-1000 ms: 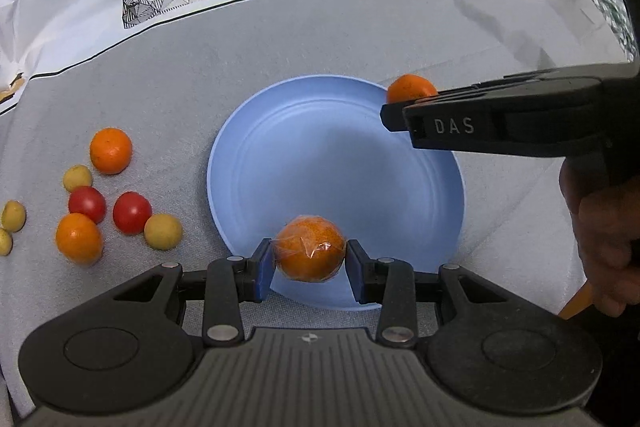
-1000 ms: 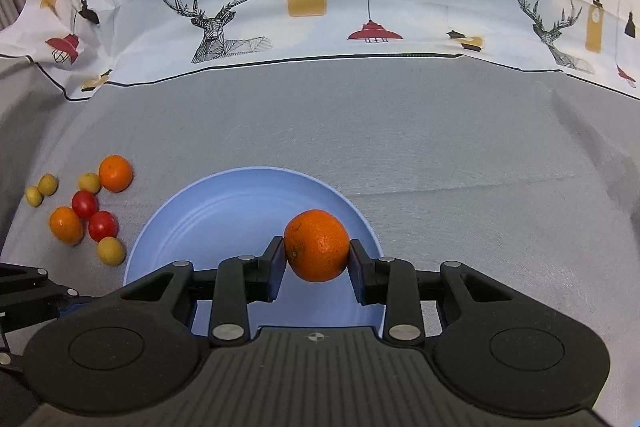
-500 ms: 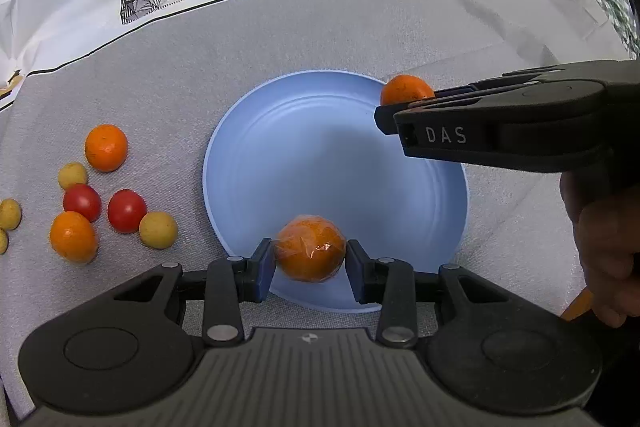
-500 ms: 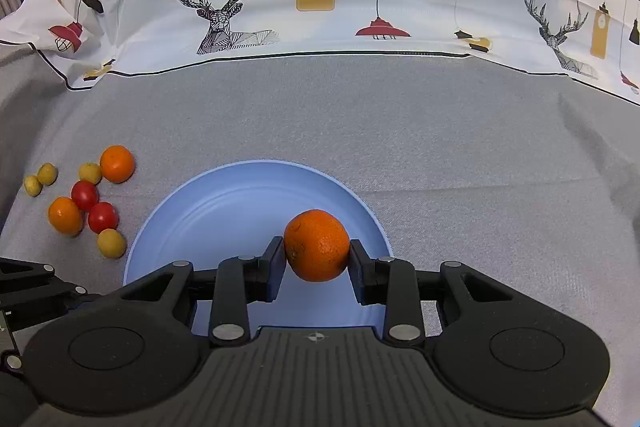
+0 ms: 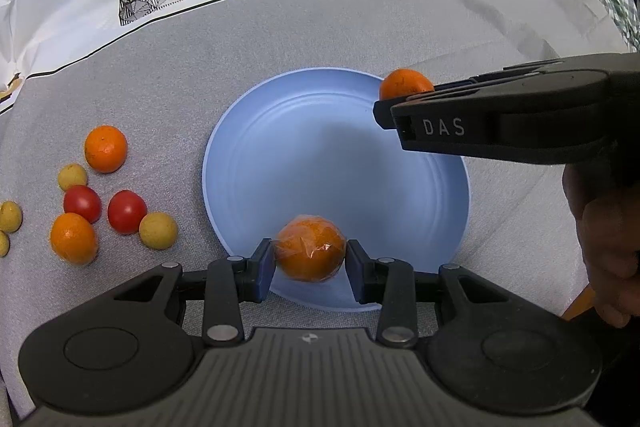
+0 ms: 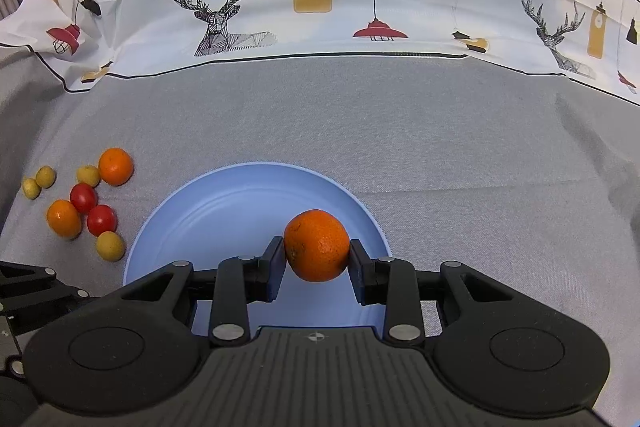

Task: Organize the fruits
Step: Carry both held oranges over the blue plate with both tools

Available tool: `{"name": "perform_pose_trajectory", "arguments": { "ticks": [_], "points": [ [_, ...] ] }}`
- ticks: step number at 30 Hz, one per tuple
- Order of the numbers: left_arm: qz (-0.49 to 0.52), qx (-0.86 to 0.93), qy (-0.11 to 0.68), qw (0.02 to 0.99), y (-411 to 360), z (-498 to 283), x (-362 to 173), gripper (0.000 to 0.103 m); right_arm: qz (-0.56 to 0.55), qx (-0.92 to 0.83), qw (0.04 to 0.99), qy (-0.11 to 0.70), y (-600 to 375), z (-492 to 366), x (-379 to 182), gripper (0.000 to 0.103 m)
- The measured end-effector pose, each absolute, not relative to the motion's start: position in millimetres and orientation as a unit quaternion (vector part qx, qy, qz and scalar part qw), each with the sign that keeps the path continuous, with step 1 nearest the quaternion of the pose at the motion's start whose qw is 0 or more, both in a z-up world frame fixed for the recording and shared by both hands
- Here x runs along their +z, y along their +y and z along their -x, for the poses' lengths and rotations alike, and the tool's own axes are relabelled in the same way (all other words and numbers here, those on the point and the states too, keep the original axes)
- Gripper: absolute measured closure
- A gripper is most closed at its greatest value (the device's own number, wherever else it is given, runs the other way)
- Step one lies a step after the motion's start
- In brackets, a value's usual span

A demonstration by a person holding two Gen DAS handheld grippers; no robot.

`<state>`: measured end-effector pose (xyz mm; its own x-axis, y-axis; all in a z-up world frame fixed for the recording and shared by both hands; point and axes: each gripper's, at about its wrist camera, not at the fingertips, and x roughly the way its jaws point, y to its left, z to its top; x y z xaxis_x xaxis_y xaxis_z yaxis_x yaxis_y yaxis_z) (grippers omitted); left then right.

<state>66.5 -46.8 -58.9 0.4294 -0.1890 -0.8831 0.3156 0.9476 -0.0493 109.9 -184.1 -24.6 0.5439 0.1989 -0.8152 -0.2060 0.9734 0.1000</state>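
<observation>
A blue plate (image 5: 320, 155) lies on the grey cloth; it also shows in the right wrist view (image 6: 224, 203). My left gripper (image 5: 310, 263) is shut on a plastic-wrapped orange (image 5: 310, 247) over the plate's near rim. My right gripper (image 6: 317, 255) is shut on a bare orange (image 6: 317, 245) above the plate's right side. In the left wrist view the right gripper comes in from the right, and its orange (image 5: 404, 83) peeks out over the plate's far right rim.
Left of the plate lie loose fruits: two oranges (image 5: 105, 149) (image 5: 73, 238), two red tomatoes (image 5: 126, 211) and several small yellow fruits (image 5: 158, 230). A printed cloth (image 6: 312, 7) rises at the back. A hand (image 5: 608, 243) holds the right gripper.
Both grippers have drifted slightly with their oranges still held; the plate sits a little higher in the right wrist view. Nothing was let go.
</observation>
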Motion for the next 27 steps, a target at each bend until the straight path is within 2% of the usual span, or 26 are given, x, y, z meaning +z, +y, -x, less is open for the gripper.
{"name": "perform_pose_trajectory", "arguments": {
  "ticks": [27],
  "points": [
    [-0.059,-0.146,0.506,0.848,-45.9,-66.3,-53.2,0.061,0.022,0.116,0.88,0.46,-179.9,-108.4,-22.9,0.068]
  ]
}}
